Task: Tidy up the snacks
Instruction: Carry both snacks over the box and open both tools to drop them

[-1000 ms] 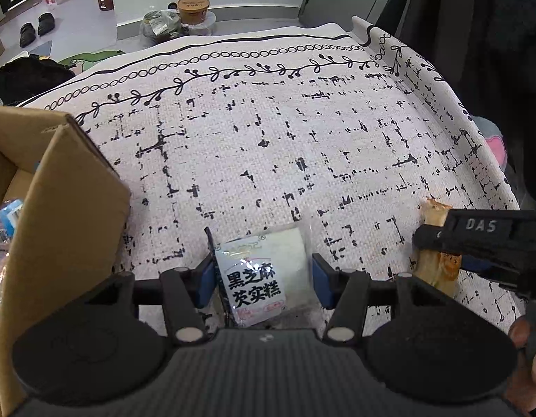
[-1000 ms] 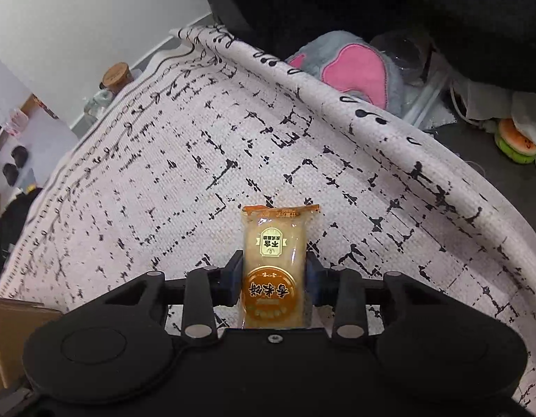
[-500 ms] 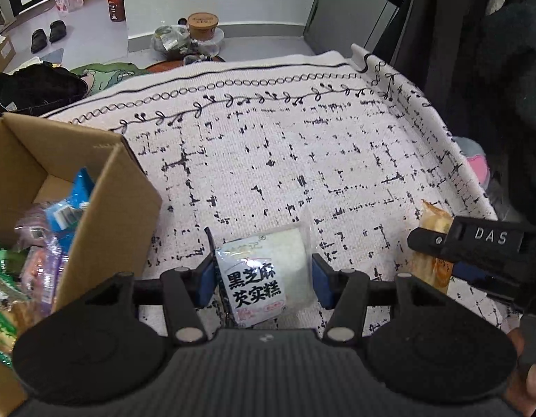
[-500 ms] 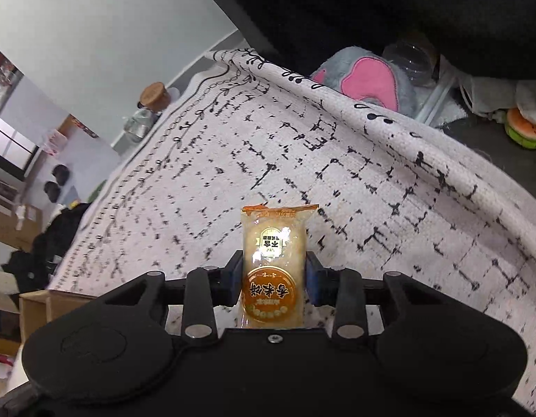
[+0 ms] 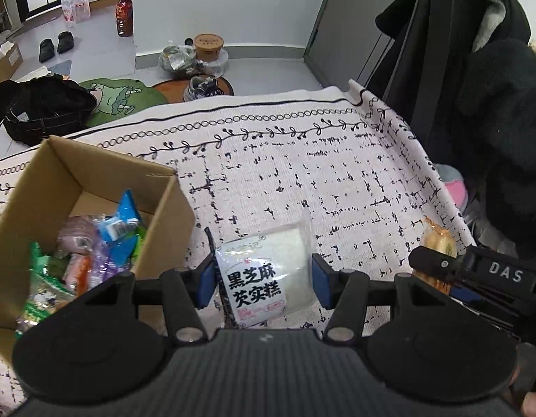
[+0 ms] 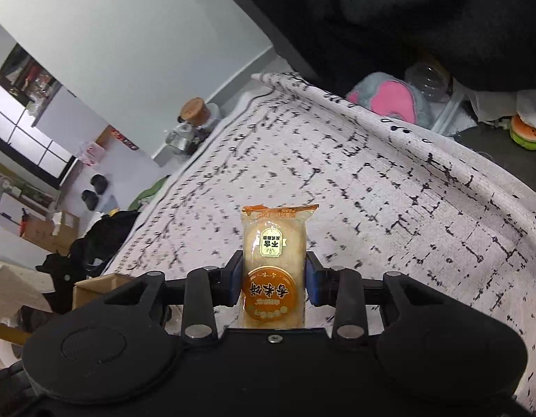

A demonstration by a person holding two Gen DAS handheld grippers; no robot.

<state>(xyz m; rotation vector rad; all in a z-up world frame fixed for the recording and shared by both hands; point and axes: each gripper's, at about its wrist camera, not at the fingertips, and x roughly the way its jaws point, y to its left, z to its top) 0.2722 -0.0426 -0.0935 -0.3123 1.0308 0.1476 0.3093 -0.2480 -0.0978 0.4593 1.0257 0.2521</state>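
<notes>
Snacks point(image 5: 83, 253) fill the box point(image 5: 163, 215) (cloth point(image 5: 302, 160) beyond).

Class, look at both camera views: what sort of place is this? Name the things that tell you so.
Most likely a lived-in home. Slippers and a cushion lie on the floor, dark coats hang beside a table under a patterned tablecloth, and a plush toy lies nearby.

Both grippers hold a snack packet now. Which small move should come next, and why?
Probably carry the left gripper sideways over the open cardboard box and release there. Its jaws already clamp the white packet clear of the cloth, and the box, already holding snacks, sits right beside it.
</notes>
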